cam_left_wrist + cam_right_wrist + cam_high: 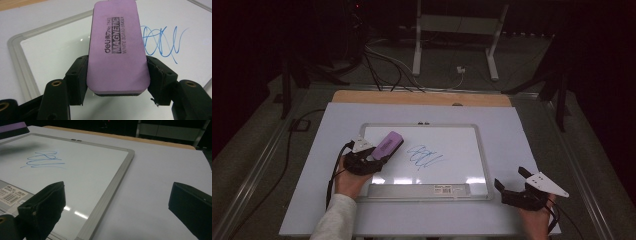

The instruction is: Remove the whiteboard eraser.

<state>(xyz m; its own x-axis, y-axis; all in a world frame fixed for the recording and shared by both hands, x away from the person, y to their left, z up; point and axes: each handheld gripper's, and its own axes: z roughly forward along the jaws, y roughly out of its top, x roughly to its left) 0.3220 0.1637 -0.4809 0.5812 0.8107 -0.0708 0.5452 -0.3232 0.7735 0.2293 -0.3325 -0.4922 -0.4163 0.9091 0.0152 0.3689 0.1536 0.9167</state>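
Eraser held over the whiteboard, left of the scribble

High view: left gripper (373, 159) clamps the eraser (388, 144) over the whiteboard (477, 150), left of the scribble (424, 156). Left gripper view: eraser underside hidden. Right gripper view: right gripper (117, 202) gapes wide at the whiteboard's right edge.

The eraser (117, 47) sits between the jaws of the left gripper (371, 159), over the near-left part of the whiteboard (472, 131). The scribble (424, 156) lies on the board just right of that gripper. The board rests on a sheet (512, 135) covering the counter (362, 96). The right gripper (517, 182) is beside the board's near-right corner, above the sheet, well apart from the left one.
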